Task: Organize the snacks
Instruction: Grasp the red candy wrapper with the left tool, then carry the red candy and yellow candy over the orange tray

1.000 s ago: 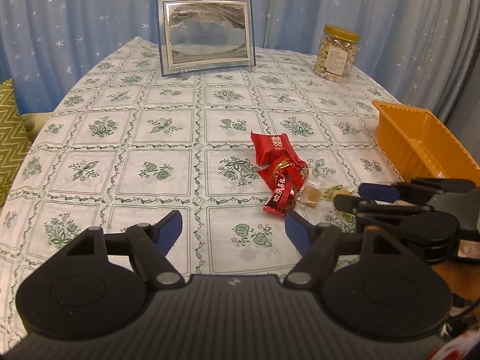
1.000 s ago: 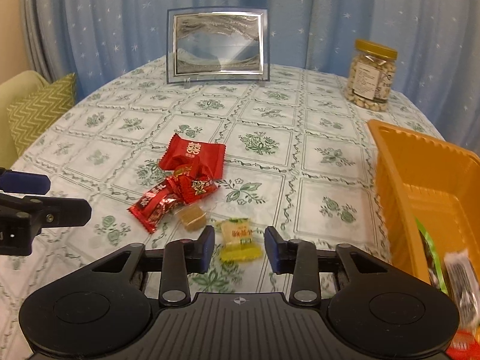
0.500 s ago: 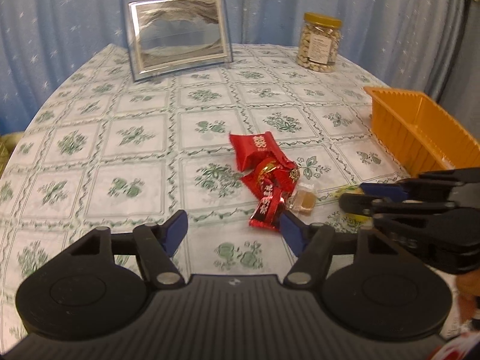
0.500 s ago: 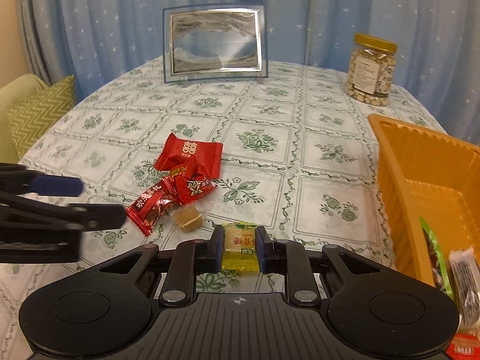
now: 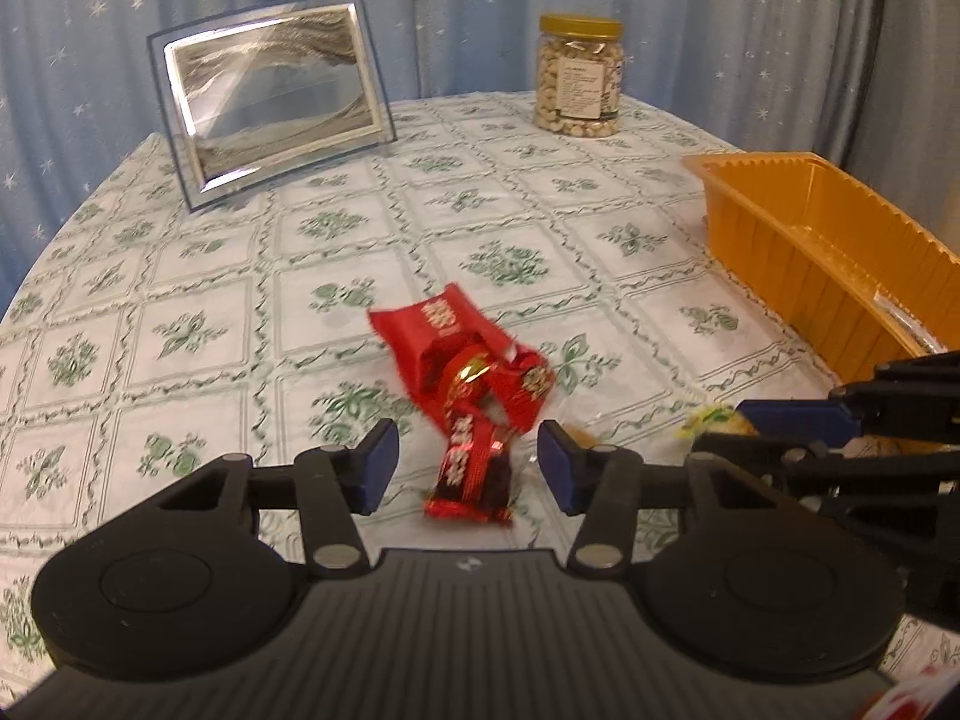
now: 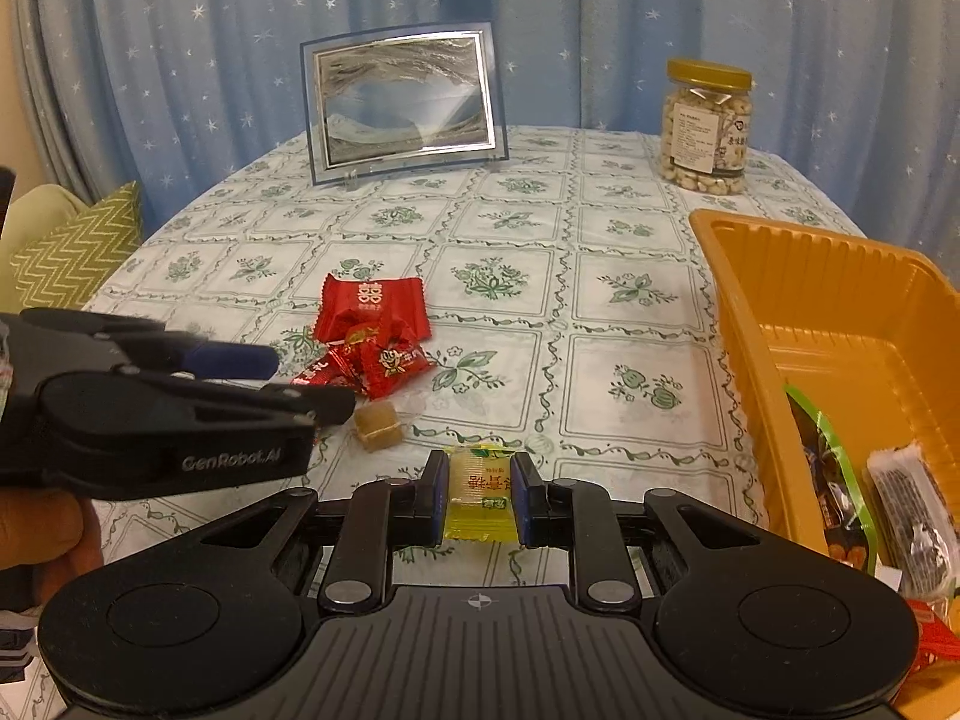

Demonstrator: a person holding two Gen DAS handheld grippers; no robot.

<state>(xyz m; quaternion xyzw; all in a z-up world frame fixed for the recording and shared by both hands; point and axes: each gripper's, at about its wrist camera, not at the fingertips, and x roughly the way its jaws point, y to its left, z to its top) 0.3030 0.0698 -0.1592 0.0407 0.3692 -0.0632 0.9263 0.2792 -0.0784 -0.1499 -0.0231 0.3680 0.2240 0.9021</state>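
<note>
R gripper [image 6: 479, 495] has clamped onto the yellow candy [image 6: 478, 498]. A sec ago its jaws stood apart w/ the candy lying between them on the tablecloth; now both pads press its sides and it looks just lifted off the cloth, though contact underneath can't be confirmed. So that piece is secured; judging by the task, next stop is the orange tray [image 6: 750, 324] at the table's right edge, which already holds a few packets.

L gripper [image 5: 467, 468] has moved in over the red pile since a sec ago, and its jaws are closing. The long red bar [image 5: 471, 474] lies between the pads, but they aren't touching it yet, gaps on both sides, so nothing grasped. The red bar is still on the cloth, near the front edge of the table, w/ the bigger red packet [image 5: 444, 330] and a small red candy [image 6: 393, 360] overlapping just behind it. Likely the L side's next pick.

Small brown toffee [image 6: 377, 427] sits loose on the cloth between the two grippers, untouched.

Hard to tell:
- L view is motion-blurred around the red pile; wrapper edges smear together.
- In the R view the L gripper covers most of the red bar.
- Tray contents cut off at the frame's right edge; can't count them.
- Yellow candy mostly hidden behind the R gripper in the L view.
- A hand [image 6: 42, 540] shows only partly at lower left.

Nut jar [image 6: 707, 126] and picture frame [image 6: 405, 99] stand at the far edge, not involved.
</note>
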